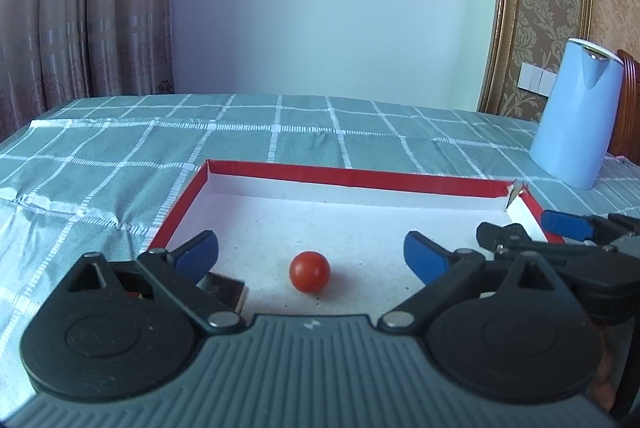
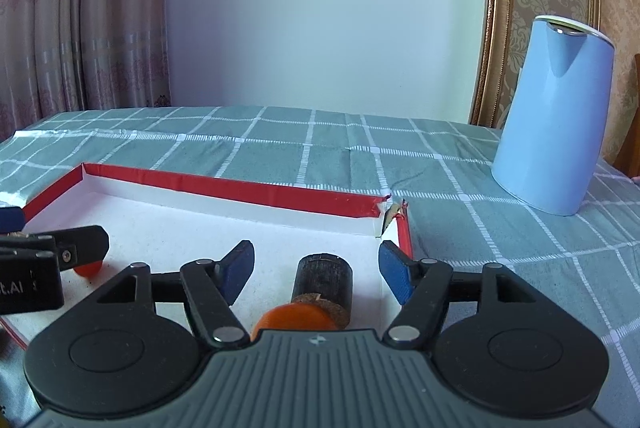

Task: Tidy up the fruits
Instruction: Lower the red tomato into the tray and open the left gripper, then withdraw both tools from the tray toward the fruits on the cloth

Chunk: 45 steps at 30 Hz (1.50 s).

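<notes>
Now my left claw [image 1: 311, 256] is wide open, and the red fruit [image 1: 309, 271] lies free just ahead between its jaws; my right claw [image 2: 317, 270] is open too.

- The left wrist camera sits just behind the left claw [image 1: 311, 256]. It looks forward and a little down, from close by, into the red-edged box [image 1: 320, 175] on the surface [image 1: 120, 156].
- The right wrist camera sits just behind the right claw [image 2: 316, 268]. It faces the same way, also low and near, over the right part of the box [image 2: 240, 188].
- Both views share the box, its torn far corner [image 1: 514, 193], the small red ball [image 1: 310, 271], the blue jug [image 2: 554, 116], the curtain and the pale wall.
- Each view catches the other claw at its edge.
</notes>
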### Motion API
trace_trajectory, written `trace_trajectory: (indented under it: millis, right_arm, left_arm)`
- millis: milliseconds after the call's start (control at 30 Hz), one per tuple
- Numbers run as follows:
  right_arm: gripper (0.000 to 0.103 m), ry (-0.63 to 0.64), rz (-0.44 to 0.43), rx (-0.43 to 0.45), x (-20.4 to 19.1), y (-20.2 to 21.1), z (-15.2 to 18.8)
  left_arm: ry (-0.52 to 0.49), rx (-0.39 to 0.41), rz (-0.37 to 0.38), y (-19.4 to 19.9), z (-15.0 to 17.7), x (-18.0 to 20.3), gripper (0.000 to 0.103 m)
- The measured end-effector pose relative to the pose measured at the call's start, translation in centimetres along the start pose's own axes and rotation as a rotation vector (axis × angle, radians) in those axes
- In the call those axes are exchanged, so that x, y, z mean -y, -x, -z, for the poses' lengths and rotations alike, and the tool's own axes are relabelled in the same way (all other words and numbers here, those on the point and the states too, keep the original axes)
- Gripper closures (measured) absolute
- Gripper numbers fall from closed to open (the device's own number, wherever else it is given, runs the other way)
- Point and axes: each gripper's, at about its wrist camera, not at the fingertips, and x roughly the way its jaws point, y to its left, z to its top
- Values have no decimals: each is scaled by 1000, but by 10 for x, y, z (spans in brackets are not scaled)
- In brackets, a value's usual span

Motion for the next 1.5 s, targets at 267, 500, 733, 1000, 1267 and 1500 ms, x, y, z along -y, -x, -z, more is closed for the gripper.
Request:
trace_trajectory:
  millis: [267, 500, 733, 1000, 1267, 1500]
  right_arm:
    - [24, -22, 24, 80, 4, 13, 1]
    - [24, -58, 10, 125, 13, 34, 5]
    - [24, -86, -50, 114, 10, 50, 12]
    - [24, -111, -72, 128, 8, 68, 21]
    - [24, -103, -226, 88, 11, 100, 48]
    - [24, 91, -280, 148, -8, 147, 79]
  left_arm:
    - [25, 34, -2, 9, 4, -4, 0]
    - [-13, 84, -7, 34, 16, -6, 0]
    - [-17, 108, -37, 58, 30, -18, 0]
    - [22, 105, -54, 76, 41, -38, 0]
    - [74, 114, -65, 96, 52, -57, 0]
    - [93, 97, -79, 104, 61, -72, 0]
